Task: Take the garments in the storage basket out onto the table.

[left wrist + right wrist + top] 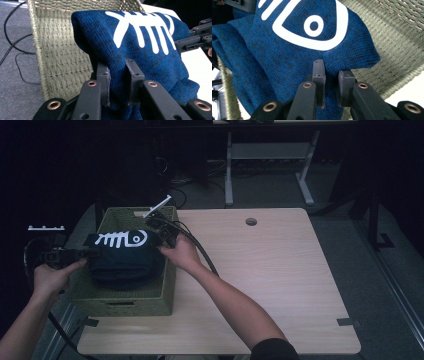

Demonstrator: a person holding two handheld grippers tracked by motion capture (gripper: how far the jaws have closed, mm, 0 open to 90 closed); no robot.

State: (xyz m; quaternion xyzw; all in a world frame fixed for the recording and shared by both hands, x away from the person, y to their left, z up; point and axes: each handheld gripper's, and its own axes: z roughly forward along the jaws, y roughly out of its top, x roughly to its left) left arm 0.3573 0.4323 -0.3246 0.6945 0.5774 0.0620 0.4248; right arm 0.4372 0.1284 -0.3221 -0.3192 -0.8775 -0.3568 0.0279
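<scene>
Blue folded sweater (125, 257) over woven basket (167, 285), both tools clamping its edges, underside hidden

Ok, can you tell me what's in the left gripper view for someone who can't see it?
Two black jaws of the left gripper pinch a folded blue sweater with a white fish-bone print, held over a woven green basket. The right gripper grips its far side.
</scene>
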